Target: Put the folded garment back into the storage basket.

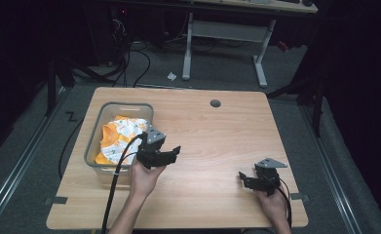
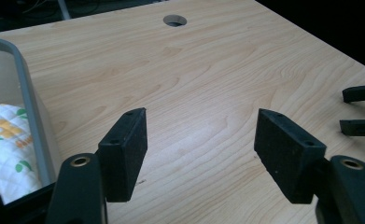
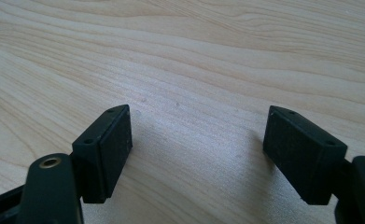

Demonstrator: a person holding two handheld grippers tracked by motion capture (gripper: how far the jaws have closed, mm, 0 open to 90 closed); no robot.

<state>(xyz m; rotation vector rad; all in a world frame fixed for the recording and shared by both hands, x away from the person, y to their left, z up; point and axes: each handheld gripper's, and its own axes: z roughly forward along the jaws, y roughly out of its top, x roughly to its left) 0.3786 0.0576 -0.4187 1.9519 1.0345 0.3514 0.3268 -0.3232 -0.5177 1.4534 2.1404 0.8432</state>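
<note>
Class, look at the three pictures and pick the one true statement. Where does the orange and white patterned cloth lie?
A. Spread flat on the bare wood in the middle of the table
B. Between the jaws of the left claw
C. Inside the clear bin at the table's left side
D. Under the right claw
C: the cloth lies bunched inside the clear bin, while the left claw beside it stands open over bare wood.

The table [image 1: 212, 141] is brightly and evenly lit from above, while the room around it from 9 through 12 to 3 o'clock falls into darkness. Shadows on the wood are soft, and the high view is slightly grainy.
</note>
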